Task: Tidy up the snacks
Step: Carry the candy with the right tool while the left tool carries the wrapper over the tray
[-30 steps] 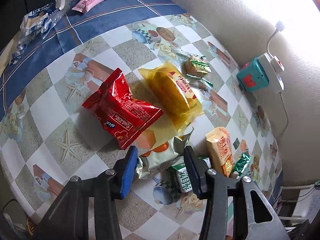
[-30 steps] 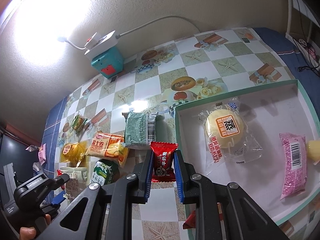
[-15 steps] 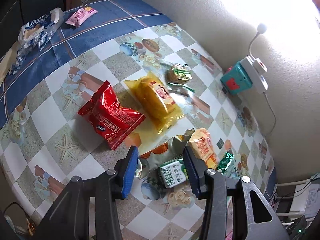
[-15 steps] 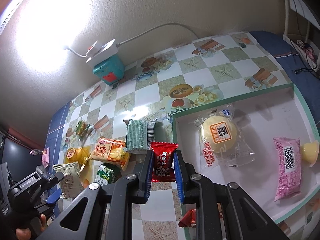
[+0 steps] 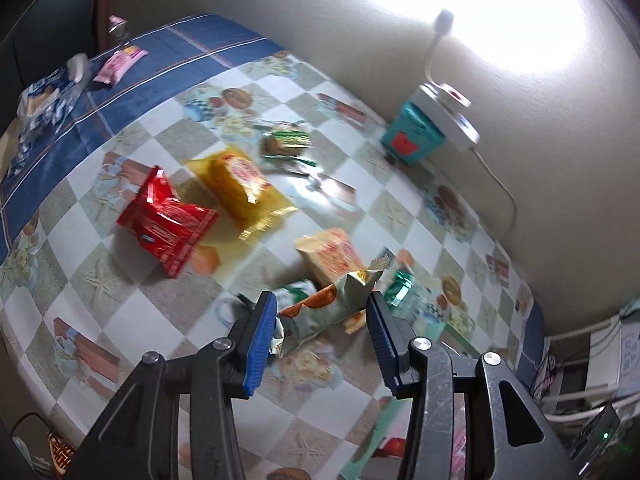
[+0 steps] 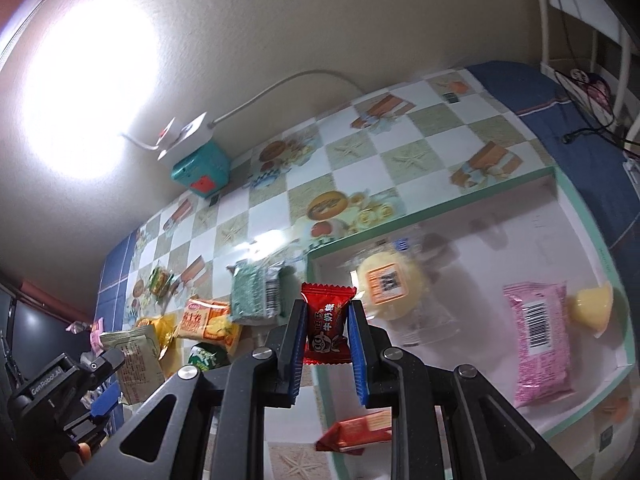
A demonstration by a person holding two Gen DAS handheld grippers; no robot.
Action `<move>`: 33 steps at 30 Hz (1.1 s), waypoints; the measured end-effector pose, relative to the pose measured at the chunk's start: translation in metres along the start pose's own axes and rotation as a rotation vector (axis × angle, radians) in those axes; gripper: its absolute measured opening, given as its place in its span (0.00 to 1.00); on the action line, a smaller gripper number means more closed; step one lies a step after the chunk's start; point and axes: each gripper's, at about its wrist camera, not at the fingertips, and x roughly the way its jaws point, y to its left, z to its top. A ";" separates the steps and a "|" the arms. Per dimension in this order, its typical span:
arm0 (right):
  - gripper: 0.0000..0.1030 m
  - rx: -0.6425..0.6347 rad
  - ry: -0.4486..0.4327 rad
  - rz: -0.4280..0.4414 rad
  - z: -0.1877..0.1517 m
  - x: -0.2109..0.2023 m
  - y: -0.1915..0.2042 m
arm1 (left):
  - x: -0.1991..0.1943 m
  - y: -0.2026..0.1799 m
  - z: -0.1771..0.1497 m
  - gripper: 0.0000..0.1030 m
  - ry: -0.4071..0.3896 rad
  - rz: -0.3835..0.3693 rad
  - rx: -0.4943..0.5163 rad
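Snacks on checkered tablecloth (image 5: 132,320): red crinkled packet (image 5: 168,226), yellow cake wrapper (image 5: 240,180), orange biscuit pack (image 5: 332,254), lying loose.
Left gripper (image 5: 322,320): blue pads clamped on a silver-green foil snack pouch (image 5: 324,312), lifted off the cloth.
Right gripper (image 6: 328,332): closed tight on a small red candy wrapper (image 6: 326,316).
Green-rimmed white tray (image 6: 592,240): round bun in clear wrap (image 6: 394,286), pink bar (image 6: 538,334), yellow jelly cup (image 6: 592,308).

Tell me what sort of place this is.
Most likely a room at home, with a table pushed against the wall. A printed checked tablecloth covers the table, wrapped snacks lie loose on it, such as a red packet, and a white power strip sits on a teal box by the plaster wall.
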 end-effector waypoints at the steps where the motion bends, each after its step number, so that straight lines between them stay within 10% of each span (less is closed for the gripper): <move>1: 0.21 0.012 -0.004 -0.002 0.002 -0.002 -0.006 | -0.001 -0.006 -0.003 0.46 0.001 -0.005 0.011; 33: 0.22 0.301 -0.039 -0.157 0.025 -0.032 -0.166 | 0.024 -0.164 -0.128 0.47 0.184 -0.122 0.444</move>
